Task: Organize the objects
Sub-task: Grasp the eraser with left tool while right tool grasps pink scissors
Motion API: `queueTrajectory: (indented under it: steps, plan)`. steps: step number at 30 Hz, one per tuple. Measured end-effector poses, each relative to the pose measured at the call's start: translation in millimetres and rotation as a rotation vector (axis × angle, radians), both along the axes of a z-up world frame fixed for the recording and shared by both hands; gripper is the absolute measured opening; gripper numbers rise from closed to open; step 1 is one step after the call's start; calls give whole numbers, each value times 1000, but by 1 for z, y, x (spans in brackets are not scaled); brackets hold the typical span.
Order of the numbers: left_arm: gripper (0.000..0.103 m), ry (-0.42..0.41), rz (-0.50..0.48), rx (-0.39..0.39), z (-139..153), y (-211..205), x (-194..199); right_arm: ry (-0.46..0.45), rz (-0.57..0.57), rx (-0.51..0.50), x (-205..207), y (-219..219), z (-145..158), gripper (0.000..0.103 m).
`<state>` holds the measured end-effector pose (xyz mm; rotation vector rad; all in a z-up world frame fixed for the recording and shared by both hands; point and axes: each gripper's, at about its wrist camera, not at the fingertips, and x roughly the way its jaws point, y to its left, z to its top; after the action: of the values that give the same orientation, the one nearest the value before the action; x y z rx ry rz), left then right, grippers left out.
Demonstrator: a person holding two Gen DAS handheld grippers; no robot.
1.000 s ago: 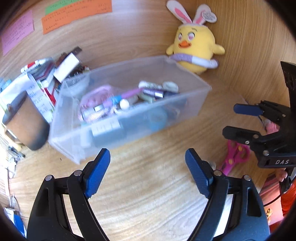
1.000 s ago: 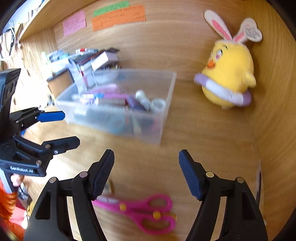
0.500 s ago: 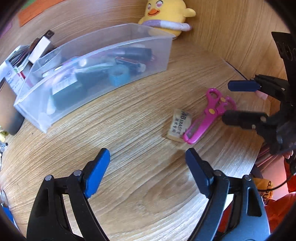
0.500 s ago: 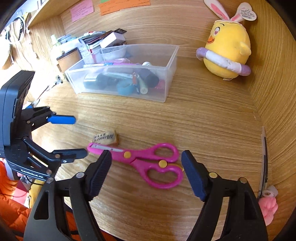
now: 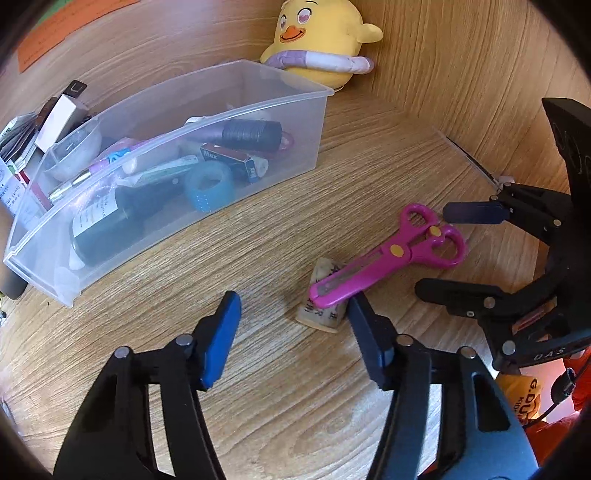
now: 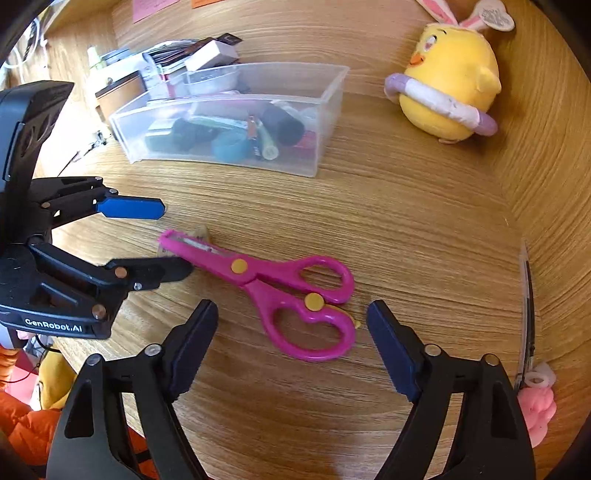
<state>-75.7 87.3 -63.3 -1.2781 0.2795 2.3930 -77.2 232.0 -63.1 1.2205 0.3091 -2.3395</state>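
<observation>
Pink scissors point(image 5: 391, 254) point(image 6: 273, 275) lie closed on the wooden desk, their blade tip resting across a beige eraser point(image 5: 319, 310) point(image 6: 201, 232). My left gripper point(image 5: 293, 332) point(image 6: 168, 240) hovers low over that end, jaws closing, with the eraser and blade tip between its blue fingers and neither pad pressing. My right gripper point(image 6: 291, 332) point(image 5: 443, 251) stands at the handle end, jaws closing too, with the handle loops between its fingers and untouched. A clear plastic bin point(image 5: 312, 122) point(image 6: 332, 110) holding several small items sits behind.
A yellow chick plush point(image 5: 317, 33) point(image 6: 454, 81) leans in the back corner against the wooden wall. Boxes and booklets point(image 6: 199, 55) pile up left of the bin. A thin pen with a pink figure point(image 6: 535, 402) lies along the right wall.
Both grippers came down toward the desk and tilted from the bin onto the scissors and eraser. The left jaws have narrowed; the right jaws widened, then narrowed again.
</observation>
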Motion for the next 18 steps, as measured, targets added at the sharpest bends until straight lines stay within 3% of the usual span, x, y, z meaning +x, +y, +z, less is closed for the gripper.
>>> queueTrajectory:
  steps: [5,9,15,17,18]
  plan:
    - [20,7,31,0,2,-7,-4,-18,0,-18,-2,1,3,48]
    - [9,-5,82,24,3,-24,-5,-50,60,-34,3,-7,3,46]
    - [7,-17,138,40,3,-55,2,-31,130,-52,11,-17,12,49]
    - [8,-25,136,44,4,-63,6,0,142,-48,9,-22,15,66]
    - [8,-27,137,44,4,-65,7,16,149,-42,7,-26,16,69]
